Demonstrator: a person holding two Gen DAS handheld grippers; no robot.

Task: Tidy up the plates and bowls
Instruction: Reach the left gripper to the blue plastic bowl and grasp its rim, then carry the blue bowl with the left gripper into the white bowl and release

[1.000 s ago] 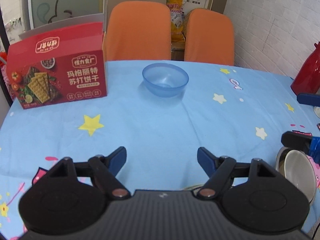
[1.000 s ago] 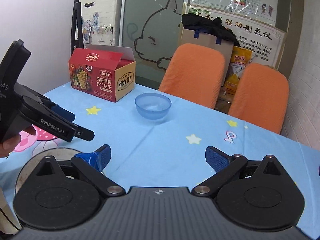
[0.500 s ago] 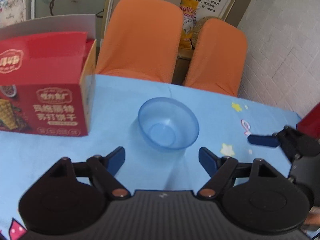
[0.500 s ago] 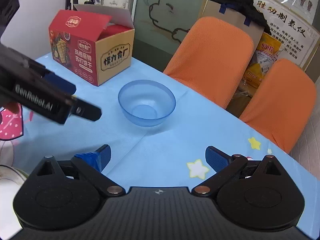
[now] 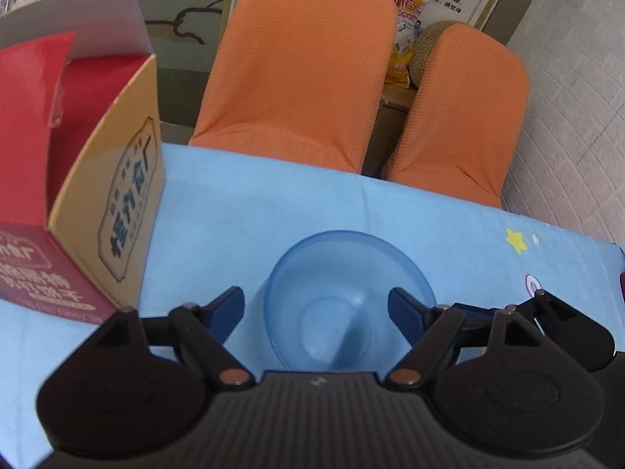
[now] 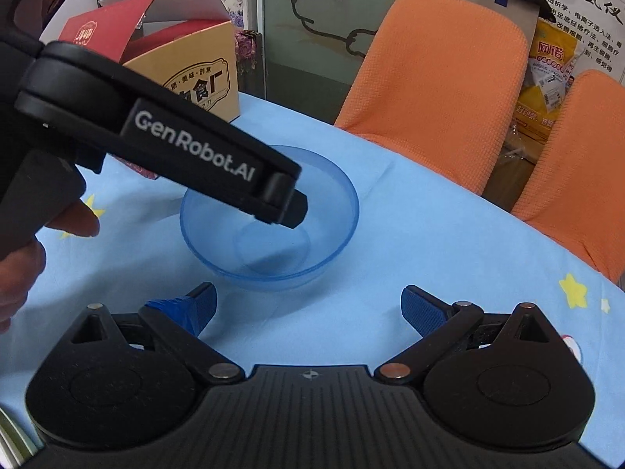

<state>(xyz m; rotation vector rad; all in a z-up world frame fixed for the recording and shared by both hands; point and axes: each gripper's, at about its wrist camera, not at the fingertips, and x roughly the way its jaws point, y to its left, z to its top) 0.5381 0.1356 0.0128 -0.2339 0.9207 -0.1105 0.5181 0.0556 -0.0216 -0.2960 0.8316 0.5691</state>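
A translucent blue bowl stands upright and empty on the light blue tablecloth. My left gripper is open and hovers right over it, with one finger on each side of the bowl's near rim. In the right wrist view the bowl lies just ahead, and the left gripper's finger reaches over its middle. My right gripper is open and empty, a short way in front of the bowl.
A red cracker box with its flap open stands left of the bowl; it also shows in the right wrist view. Two orange chairs stand behind the table's far edge. The right gripper's finger is close on the right.
Both grippers have moved forward toward the blue bowl. My left gripper now straddles it from above; the bowl has not moved. Both stayed open.
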